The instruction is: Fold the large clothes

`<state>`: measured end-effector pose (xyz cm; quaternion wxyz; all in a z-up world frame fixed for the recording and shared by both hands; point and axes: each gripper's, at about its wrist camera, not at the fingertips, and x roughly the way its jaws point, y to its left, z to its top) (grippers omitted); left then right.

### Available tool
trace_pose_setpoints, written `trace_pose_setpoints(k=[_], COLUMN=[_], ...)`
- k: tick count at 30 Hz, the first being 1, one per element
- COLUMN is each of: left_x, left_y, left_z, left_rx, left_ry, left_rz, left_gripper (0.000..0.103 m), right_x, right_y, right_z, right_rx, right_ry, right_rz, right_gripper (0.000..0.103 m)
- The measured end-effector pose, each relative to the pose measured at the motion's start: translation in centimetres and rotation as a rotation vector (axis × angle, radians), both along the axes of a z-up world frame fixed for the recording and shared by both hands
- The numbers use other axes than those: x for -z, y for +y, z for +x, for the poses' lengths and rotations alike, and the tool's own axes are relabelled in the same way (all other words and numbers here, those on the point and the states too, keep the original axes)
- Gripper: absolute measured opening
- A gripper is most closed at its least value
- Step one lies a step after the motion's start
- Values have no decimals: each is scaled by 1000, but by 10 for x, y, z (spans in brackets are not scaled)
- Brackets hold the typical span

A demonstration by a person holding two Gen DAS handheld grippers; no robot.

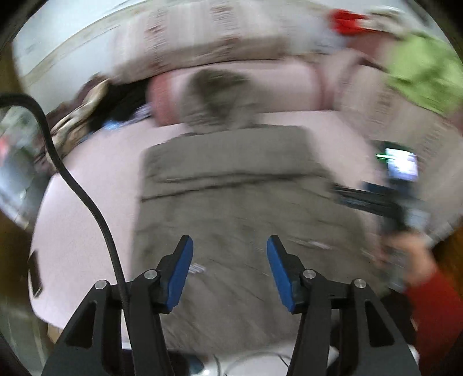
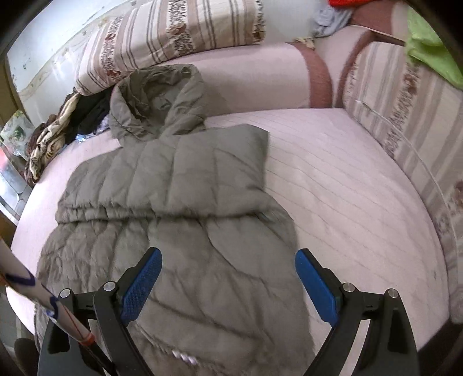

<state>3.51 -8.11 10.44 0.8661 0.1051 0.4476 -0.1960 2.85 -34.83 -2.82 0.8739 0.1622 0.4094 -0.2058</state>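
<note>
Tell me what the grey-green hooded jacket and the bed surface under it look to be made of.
Jacket: likely padded synthetic shell, matte with a faint sheen; puffy stitched quilt channels and soft creases suggest down or fibre fill. Bed surface: pale pink woven cover, matte, with fine parallel stitched lines; probably cotton or a blend, hard to say.

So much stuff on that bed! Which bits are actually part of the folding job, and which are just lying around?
Part of the job:
- grey-green hooded puffer jacket, partly folded on the mattress
- left gripper, open, nothing held
- right gripper, open, nothing held

Just lying about:
- striped floral bedding
- crumpled clothes pile
- lime-green cloth
- red fabric
</note>
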Motion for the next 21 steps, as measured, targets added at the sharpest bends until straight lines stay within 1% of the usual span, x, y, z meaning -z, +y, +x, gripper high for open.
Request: trace_pose_setpoints(k=[1, 3, 5, 6, 9, 10, 11, 14, 15, 16, 17, 19, 21], left_x=[-11, -32, -54, -62, -70, -68, -63, -42, -37, -34, -33, -31, -21], left_y=[-8, -19, -28, -31, -32, -30, -25, -12, -6, 0, 3, 10, 20], left_z=[-15, -39, -61, -69, -76, -72, -63, -40, -34, -34, -34, -33, -20], left_rx=[34, 89, 112, 124, 145, 124, 82, -24, -44, -46, -41, -21, -27], left_ry=[6, 19, -19, -43, -92, -105, -81, 19, 55, 60, 48, 4, -24], left_rz=[-7, -19, -29, -27, -5, 13, 31, 48, 44, 32, 26, 26, 31], left_gripper=[57, 57, 59, 61, 61, 61, 61, 61, 61, 61, 61, 61, 61], right_x=[3, 8, 14, 16, 19, 20, 21, 20, 19, 17, 15, 13, 12], right_y=[0, 1, 2, 1, 3, 4, 5, 9, 10, 11, 14, 16, 15], right_z=[-7, -16, -25, -28, -35, -35, -35, -28, -26, -24, -21, -17, -13], right_rx=[11, 26, 48, 56, 73, 75, 75, 71, 64, 57, 47, 31, 22], right_ry=[13, 35, 46, 49, 53, 58, 64, 77, 74, 72, 70, 66, 63], right_rz=[4, 27, 68, 83, 108, 106, 104, 101, 103, 101, 92, 85, 83], right_gripper=[96, 96, 96, 96, 96, 96, 96, 96, 96, 96, 96, 96, 96])
